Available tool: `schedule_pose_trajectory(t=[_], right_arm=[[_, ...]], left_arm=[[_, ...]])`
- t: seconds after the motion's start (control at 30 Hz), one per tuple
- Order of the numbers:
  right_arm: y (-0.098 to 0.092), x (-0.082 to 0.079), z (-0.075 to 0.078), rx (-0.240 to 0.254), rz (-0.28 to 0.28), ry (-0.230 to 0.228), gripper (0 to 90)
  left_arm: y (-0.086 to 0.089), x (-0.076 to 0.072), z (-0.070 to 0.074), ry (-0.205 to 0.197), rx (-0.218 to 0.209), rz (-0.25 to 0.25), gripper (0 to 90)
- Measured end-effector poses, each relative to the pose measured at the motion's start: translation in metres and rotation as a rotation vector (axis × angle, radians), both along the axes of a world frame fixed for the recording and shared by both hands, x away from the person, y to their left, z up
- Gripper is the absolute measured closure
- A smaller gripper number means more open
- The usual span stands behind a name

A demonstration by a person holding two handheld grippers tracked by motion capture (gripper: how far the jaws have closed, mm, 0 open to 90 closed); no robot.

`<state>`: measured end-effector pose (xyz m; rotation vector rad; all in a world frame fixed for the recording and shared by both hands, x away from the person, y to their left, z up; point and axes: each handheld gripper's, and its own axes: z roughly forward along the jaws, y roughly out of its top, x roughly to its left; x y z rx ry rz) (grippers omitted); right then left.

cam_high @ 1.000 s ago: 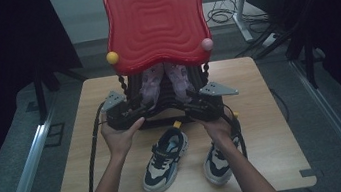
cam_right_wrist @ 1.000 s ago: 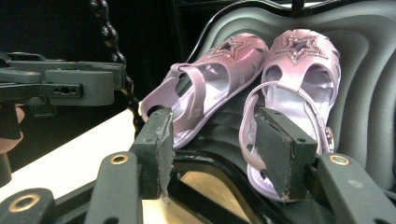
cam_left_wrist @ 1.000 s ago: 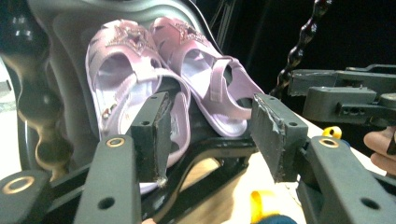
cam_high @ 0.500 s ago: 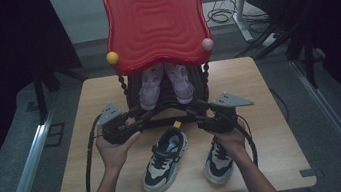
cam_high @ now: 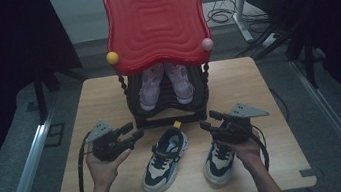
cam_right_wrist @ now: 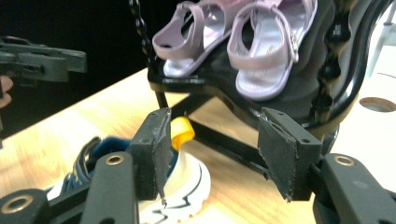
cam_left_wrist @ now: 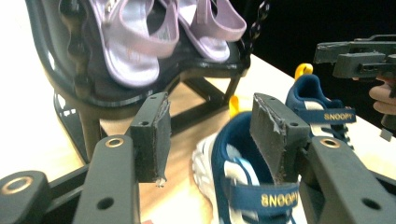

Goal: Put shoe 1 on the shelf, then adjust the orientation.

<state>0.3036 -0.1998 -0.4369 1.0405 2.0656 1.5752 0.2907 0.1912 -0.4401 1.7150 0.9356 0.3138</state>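
Sneakers on the table, both tongs released above them

Sneakers: from the left, our left tongs [cam_high: 135, 131] hang open and empty over the left sneaker [cam_high: 164, 158], our right tongs [cam_high: 206, 123] likewise over the right sneaker [cam_high: 219, 159], both before the shoe rack [cam_high: 168, 111]. We should probably grip each padded heel collar squarely. They are navy and cream, chunky-soled, with yellow pull tabs.

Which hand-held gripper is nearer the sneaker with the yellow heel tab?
Left. Left hand-held gripper sits just left of that sneaker; right one is farther, above the other sneaker.
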Motion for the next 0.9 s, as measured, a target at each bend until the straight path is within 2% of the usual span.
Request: schedule_pose_trajectory(t=[0.2, 0.33, 0.47, 0.7, 0.8, 0.9], right_arm=[[-0.007, -0.008, -0.005, -0.01, 0.002, 0.013, 45.4], [-0.011, -0.014, -0.007, -0.019, 0.002, 0.023, 45.4], [-0.016, -0.021, -0.009, -0.022, -0.009, 0.032, 45.3], [-0.022, -0.032, -0.011, -0.035, -0.019, 0.033, 45.5], [-0.026, -0.034, -0.013, -0.024, -0.027, 0.043, 45.4], [-0.027, -0.035, -0.013, -0.025, -0.026, 0.044, 45.4]], left_arm=[[0.005, -0.011, -0.012, 0.036, 0.019, -0.01, 48.6], [0.008, -0.018, -0.016, 0.051, 0.01, -0.023, 49.0], [0.011, -0.025, -0.016, 0.046, 0.039, -0.039, 49.0], [0.016, -0.033, -0.016, 0.05, 0.046, -0.052, 49.0], [0.016, -0.035, -0.014, 0.058, 0.032, -0.064, 48.8], [0.017, -0.035, -0.014, 0.063, 0.041, -0.06, 48.8]])
